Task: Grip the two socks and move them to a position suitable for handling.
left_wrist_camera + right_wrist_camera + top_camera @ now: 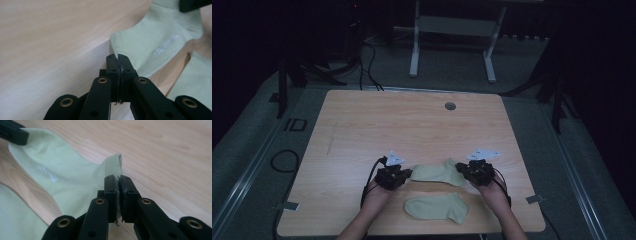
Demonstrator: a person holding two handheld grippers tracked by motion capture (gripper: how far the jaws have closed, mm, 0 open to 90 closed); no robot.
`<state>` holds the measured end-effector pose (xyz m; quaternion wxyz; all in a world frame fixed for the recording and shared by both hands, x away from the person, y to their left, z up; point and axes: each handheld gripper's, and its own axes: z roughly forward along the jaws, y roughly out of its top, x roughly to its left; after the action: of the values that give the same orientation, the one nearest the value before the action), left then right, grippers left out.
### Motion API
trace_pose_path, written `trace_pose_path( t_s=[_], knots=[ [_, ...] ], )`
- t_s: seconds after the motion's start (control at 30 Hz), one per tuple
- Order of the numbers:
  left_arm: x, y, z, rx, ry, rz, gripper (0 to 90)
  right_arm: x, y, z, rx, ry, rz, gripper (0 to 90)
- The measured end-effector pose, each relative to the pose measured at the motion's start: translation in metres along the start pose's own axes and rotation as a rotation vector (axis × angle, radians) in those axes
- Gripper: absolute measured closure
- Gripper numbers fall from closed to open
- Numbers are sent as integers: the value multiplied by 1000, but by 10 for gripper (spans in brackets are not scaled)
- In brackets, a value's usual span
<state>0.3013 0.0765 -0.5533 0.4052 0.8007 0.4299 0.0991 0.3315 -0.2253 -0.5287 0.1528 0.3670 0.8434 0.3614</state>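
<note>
Socks are being handled as a pair: the far sock (438,173) is being pinched at both ends, the left gripper (401,176) clenched on its toe edge, the right gripper (468,172) clenched on its ribbed cuff. It is being held low over the table, just beyond the near sock (437,207), which is lying flat and untouched near the front edge. Judging from this, the cloth is best being kept taut and level while it is being carried, so it is laid squarely. The wooden table (377,120) is being lit softly; a dim room with a white desk frame (452,30) and cables is being seen beyond.
</note>
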Motion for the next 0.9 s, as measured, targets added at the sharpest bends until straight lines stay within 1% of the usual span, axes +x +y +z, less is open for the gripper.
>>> trace_pose_path(
  t_s=[0.03,0.1,0.17,0.23,0.3,0.37,0.4,0.43,0.47,0.5,0.53,0.57,0.6,0.63,0.67,0.7,0.73,0.77,0.8,0.83,0.9],
  knots=[
    [-1,-2,3,10,2,3,884,-1,-1,3,7,1,2,850],
    [-1,-5,6,13,5,-4,883,-1,-5,10,33,-4,3,850],
    [-1,-6,8,23,9,3,881,-2,-8,15,52,-4,-1,850],
    [0,-8,8,15,17,3,880,-2,-11,18,58,-7,0,849],
    [2,-9,8,21,2,-5,873,-3,-13,20,59,-6,9,845],
    [3,-10,7,26,-6,-8,792,-3,-15,22,69,-7,7,822],
    [4,-10,5,24,-4,-10,698,-3,-15,22,76,-10,7,755],
    [4,-9,2,6,28,-8,637,-4,-15,22,75,-12,6,715],
    [6,-9,-1,-3,41,-8,606,-4,-13,20,69,-18,8,681],
    [7,-8,-4,-19,41,-18,568,-5,-12,18,63,-20,14,653],
    [9,-6,-7,-36,37,-20,560,-6,-11,16,57,-18,23,645],
    [10,-4,-10,-48,40,-11,561,-7,-9,13,50,-14,26,645],
    [10,-4,-10,-48,40,-11,571,-6,-7,9,36,-13,27,652],
    [8,-1,-13,-58,38,20,618,-4,-5,7,29,-11,24,686],
    [6,1,-15,-62,29,36,664,-2,-4,5,21,-7,16,715],
    [3,2,-15,-64,28,48,739,2,-2,3,14,-3,0,772],
    [0,4,-15,-67,22,63,795,5,-1,3,14,-1,-10,812],
    [-2,5,-14,-66,10,66,839,9,-1,3,14,5,-25,842],
    [-4,5,-11,-58,1,75,858,11,-1,4,15,13,-30,849],
    [-6,5,-8,-47,2,84,874,13,-1,6,18,20,-34,849],
    [-9,3,-1,-27,-10,92,876,16,-3,11,37,24,-44,847]
  ],
)
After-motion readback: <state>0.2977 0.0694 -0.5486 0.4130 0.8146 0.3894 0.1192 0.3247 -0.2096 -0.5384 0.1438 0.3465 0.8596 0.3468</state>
